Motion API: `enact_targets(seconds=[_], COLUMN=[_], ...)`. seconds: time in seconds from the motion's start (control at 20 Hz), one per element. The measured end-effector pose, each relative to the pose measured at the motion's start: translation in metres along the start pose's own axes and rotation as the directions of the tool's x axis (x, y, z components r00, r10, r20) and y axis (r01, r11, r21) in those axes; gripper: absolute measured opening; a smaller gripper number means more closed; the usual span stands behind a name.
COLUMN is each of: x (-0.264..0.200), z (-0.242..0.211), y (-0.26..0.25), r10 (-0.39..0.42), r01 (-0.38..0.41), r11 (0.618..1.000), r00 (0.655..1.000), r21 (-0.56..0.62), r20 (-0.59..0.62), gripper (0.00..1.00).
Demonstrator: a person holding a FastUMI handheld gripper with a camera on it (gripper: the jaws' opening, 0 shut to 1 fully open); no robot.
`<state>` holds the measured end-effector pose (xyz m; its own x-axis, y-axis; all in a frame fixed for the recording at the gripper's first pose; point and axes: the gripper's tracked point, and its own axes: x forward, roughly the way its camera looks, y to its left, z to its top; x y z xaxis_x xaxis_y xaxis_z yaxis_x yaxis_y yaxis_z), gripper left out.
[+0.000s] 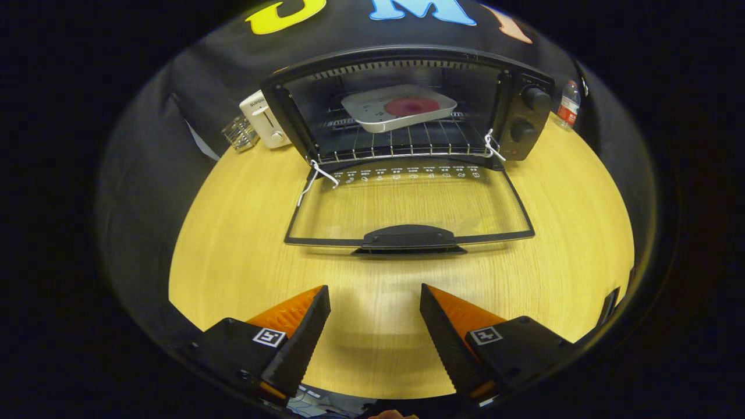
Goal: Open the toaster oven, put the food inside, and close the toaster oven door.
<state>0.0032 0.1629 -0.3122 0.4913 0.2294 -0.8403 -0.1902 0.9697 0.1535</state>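
Observation:
A black toaster oven (524,116) stands at the far side of the wooden table (233,244). Its glass door (407,203) lies folded down flat toward me, with the black handle (409,237) at its near edge. Inside, on the wire rack (407,145), rests a white tray (398,107) holding a round pink piece of food (412,106). My gripper (374,291) hovers over the table well short of the door handle. Its fingers stand open with nothing between them.
A white pop-up toaster (265,119) and a small clear rack (240,132) sit left of the oven. A plastic bottle (568,103) stands to its right. Bare tabletop lies between my fingers and the door. Black cloth walls surround the table.

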Motion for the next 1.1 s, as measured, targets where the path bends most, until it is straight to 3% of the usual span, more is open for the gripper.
enact_targets(seconds=[0.4, 1.1], x=[0.015, 0.037], z=[0.007, 0.017], y=[-0.036, -0.042], r10=[-0.129, -0.182], r01=[0.129, 0.182], r11=[0.992, 0.981], r00=[0.992, 0.983], r21=[-0.008, -0.062], r20=[-0.007, -0.003], gripper=[0.99, 0.99])
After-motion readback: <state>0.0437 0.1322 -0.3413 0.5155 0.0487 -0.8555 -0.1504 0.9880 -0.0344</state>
